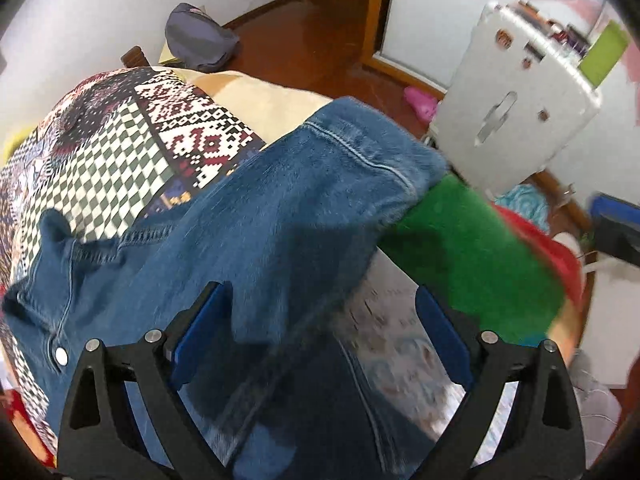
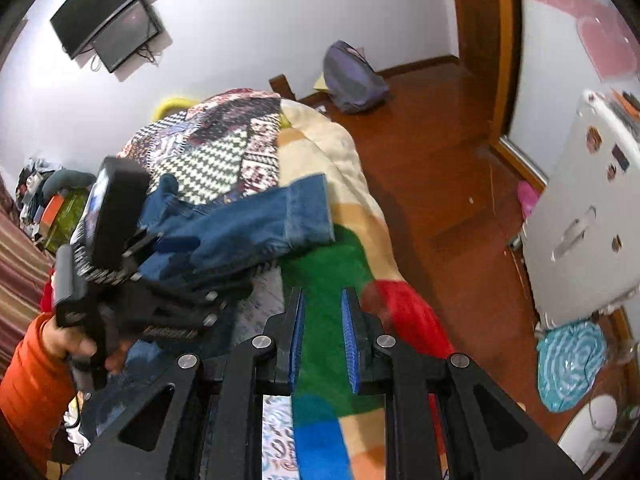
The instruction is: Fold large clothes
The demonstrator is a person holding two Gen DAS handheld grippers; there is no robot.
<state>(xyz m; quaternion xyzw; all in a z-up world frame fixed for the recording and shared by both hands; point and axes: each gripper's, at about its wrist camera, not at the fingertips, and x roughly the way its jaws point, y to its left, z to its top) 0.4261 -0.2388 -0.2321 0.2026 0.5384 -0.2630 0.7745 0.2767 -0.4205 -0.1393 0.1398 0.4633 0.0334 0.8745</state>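
- One denim jacket (image 1: pixel 280 216) lies on one bed, spread over a patchwork quilt (image 1: pixel 132 140) and a striped blanket (image 2: pixel 324 264) with green, red, blue and tan bands
- Two grippers show: the left gripper (image 1: pixel 320 320) in its own wrist view, the right gripper (image 2: pixel 322 312) in its own, and the left tool also appears from the right wrist view, held by a hand (image 2: pixel 76 340) in an orange sleeve (image 2: pixel 32 392)
- One backpack (image 2: pixel 352 80) sits on the wooden floor, one white appliance (image 1: pixel 516 108) stands by the bed, two dark screens (image 2: pixel 112 16) hang on the wall
- The left jaws stand spread wide; the denim passes between and beyond them, with a cuffed sleeve end ahead and to the right of the jaws, and the snap-button front at the left finger
- Whether the left pads touch the cloth cannot be told; motion blur smears the fabric there
- The right jaws are drawn close together with nothing between them, only the green band showing in the gap; the jacket lies ahead and to their left, apart from them
- The jacket's lower part is cut off behind the left gripper body
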